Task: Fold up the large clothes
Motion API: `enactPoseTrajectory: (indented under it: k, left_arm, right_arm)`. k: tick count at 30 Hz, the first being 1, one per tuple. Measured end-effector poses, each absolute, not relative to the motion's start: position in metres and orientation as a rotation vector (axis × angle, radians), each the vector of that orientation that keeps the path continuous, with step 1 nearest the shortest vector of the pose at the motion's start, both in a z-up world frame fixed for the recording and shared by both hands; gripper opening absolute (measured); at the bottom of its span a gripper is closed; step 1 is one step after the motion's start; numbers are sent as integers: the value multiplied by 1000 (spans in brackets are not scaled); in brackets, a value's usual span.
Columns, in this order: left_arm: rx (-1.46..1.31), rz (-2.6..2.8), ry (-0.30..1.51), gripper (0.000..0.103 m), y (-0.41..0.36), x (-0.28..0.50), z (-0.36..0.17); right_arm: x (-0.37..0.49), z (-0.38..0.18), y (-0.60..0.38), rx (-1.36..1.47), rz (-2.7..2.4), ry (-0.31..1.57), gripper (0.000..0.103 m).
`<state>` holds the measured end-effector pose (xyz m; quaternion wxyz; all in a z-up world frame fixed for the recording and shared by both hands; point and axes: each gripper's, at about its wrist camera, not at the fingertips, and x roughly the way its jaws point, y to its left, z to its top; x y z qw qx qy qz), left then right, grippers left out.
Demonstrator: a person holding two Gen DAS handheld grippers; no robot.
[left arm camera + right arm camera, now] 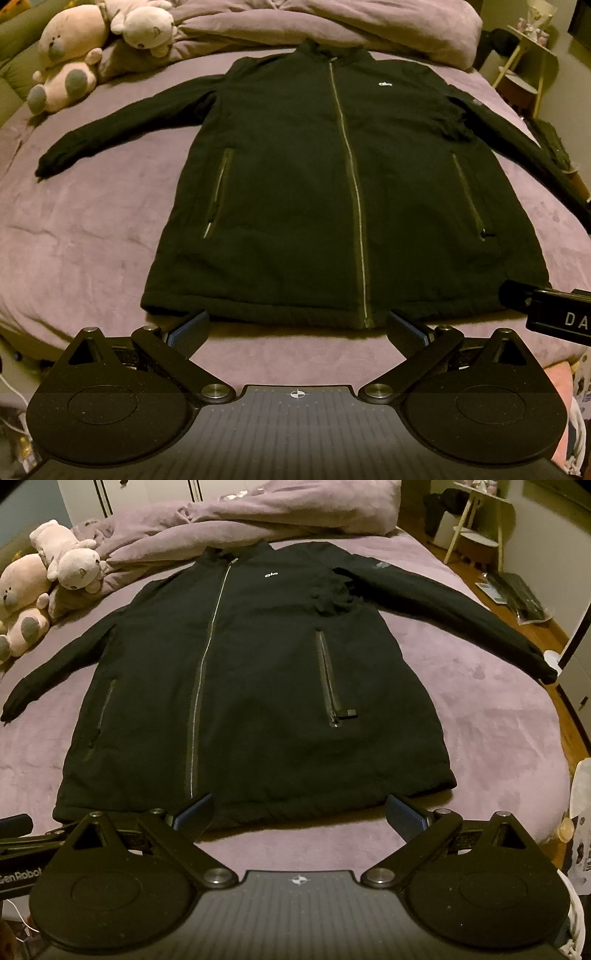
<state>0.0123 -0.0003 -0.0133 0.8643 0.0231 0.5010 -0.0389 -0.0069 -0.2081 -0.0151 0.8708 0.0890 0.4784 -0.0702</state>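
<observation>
A black zip-up jacket (295,184) lies flat and face up on a purple bed, zipped, with both sleeves spread out to the sides; it also shows in the right wrist view (258,686). My left gripper (297,326) is open and empty, just short of the jacket's bottom hem near the zip. My right gripper (299,812) is open and empty, just short of the hem on the jacket's right half. The right gripper's body (546,306) shows at the right edge of the left wrist view.
Two plush toys (74,55) lie at the bed's far left. A bunched purple duvet (332,22) lies behind the collar. A small shelf stand (476,524) stands right of the bed, with bags (517,594) on the floor.
</observation>
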Motion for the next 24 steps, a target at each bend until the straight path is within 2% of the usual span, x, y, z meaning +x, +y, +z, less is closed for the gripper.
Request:
enactPoseTrajectory:
  k: [19,24]
  left_arm:
    - [47,-85,1069,103,-3,22,-25]
    - [81,-85,1027,103,-8,32,-27]
  right_arm:
    - [-2,-26,-215,243,-110,1010,99]
    - [-4,-29,-248,461,-15,844,99]
